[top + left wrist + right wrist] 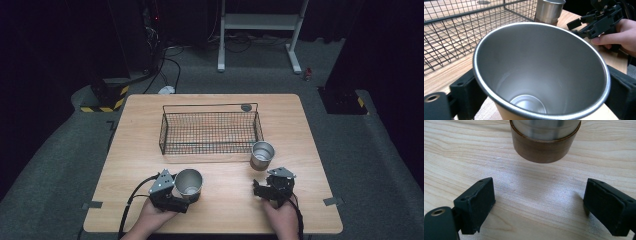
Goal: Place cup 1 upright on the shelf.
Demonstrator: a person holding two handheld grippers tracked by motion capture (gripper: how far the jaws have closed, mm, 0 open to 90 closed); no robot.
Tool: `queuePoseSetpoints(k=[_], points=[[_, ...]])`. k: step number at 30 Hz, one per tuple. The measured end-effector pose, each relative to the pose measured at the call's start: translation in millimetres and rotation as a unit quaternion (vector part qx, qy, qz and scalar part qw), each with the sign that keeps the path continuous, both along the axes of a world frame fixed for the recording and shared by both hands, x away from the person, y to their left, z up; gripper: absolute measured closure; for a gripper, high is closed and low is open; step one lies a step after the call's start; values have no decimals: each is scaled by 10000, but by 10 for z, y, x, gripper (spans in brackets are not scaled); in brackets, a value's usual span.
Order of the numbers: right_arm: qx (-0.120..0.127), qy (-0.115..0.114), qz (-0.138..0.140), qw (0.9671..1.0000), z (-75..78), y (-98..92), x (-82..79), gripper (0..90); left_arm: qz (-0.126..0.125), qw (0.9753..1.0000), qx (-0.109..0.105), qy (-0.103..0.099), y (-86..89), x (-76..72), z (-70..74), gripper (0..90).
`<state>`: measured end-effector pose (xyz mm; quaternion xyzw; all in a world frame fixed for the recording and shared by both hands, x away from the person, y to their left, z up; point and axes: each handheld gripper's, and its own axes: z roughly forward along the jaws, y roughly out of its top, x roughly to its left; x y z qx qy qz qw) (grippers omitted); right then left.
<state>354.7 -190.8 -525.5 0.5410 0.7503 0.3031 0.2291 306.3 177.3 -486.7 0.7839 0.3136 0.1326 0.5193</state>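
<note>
I've got the wooden table (150, 165) under me, with the black wire basket (210, 131) sitting toward its far middle. Near left, my left gripper (186, 194) is clenched round a steel cup (189, 183). In the left gripper view its jaws press both sides of that cup (541, 70), which is tipped so I look straight down to its bottom. A second steel cup (262, 155) stands upright just off the basket's near right corner, on a brown base (545, 150). My right gripper (264, 185) sits just near of it, jaws spread wide, nothing between them, not touching the cup.
</note>
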Motion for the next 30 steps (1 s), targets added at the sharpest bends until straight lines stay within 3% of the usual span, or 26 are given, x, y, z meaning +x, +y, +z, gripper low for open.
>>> queuePoseSetpoints(k=[5, 22, 30], points=[[3, 5, 2, 10000, 0, 0, 0, 99, 101, 9998, 66, -151, -5, -37, -25, 122], [1, -2, -9, 10000, 0, 2, -1, 100, 195, 9994, 114, -244, 37, -96, -35, 143], [6, 1, -7, 10000, 0, 1, -1, 100, 307, 9992, -26, -240, 131, -87, -8, 144]])
